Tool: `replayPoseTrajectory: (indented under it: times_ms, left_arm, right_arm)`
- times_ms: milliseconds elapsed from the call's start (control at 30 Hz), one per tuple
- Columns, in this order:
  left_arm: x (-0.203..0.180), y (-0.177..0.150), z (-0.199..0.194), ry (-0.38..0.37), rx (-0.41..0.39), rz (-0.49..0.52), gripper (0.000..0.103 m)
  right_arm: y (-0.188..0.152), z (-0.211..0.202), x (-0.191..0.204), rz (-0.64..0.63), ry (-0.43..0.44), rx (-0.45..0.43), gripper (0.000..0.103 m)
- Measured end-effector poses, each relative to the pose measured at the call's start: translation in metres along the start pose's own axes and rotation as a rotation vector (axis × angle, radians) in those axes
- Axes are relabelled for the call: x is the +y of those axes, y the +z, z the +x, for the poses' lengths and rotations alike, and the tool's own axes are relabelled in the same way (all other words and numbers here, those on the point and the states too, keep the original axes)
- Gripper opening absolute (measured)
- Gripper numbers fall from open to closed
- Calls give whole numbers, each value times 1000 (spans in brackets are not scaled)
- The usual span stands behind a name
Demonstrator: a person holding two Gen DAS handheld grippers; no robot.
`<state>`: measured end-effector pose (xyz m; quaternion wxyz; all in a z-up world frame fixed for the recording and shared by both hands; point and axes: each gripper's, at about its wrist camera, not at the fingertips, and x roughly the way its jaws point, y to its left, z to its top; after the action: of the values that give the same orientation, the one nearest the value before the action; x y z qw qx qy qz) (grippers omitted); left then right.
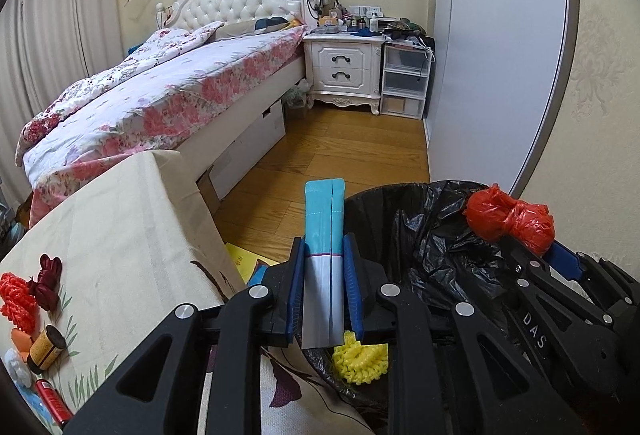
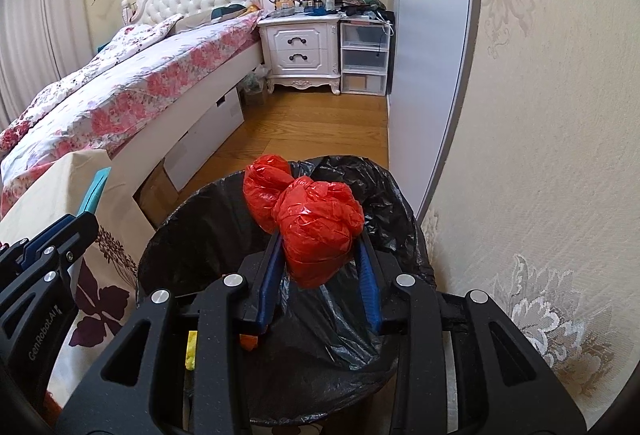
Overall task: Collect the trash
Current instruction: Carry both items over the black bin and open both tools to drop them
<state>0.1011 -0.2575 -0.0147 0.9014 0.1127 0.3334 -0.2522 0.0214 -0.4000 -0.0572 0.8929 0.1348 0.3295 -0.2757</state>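
My left gripper (image 1: 324,241) is shut on a teal and silver packet (image 1: 325,211) that stands upright between its blue pads, just left of the bin's rim. The bin (image 1: 432,235) has a black liner, and a yellow knobbly item (image 1: 360,359) lies inside it. My right gripper (image 2: 319,235) is shut on a crumpled red plastic bag (image 2: 316,223), held over the bin's opening (image 2: 192,219). In the left wrist view the red bag (image 1: 510,221) shows at the right, above the liner. The left gripper's fingers (image 2: 76,225) and the packet (image 2: 96,191) appear at the left edge of the right wrist view.
A table with a cream floral cloth (image 1: 120,235) stands left of the bin and carries red knitted pieces (image 1: 18,299), a brown bottle (image 1: 46,349) and a red cylinder (image 1: 52,401). Beyond lie a bed (image 1: 160,91), a white nightstand (image 1: 344,71), a wardrobe (image 1: 500,55) and wooden floor (image 1: 340,151).
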Motion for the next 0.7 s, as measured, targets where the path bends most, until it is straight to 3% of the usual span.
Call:
replayPoseTrajectory:
  times_ms: [67, 133, 433, 700]
  left_arm:
    - [3, 0, 0, 5, 0, -9, 45]
    - [6, 0, -1, 12, -7, -25, 57]
    - [15, -1, -9, 33, -23, -52, 72]
    - [32, -9, -31, 62, -26, -75, 74]
  right_arm:
    - [0, 0, -1, 3, -3, -1, 43]
    - [0, -1, -2, 9, -14, -14, 50]
    - [1, -7, -1, 10, -21, -26, 57]
    - [-5, -24, 10, -25, 11, -33, 60]
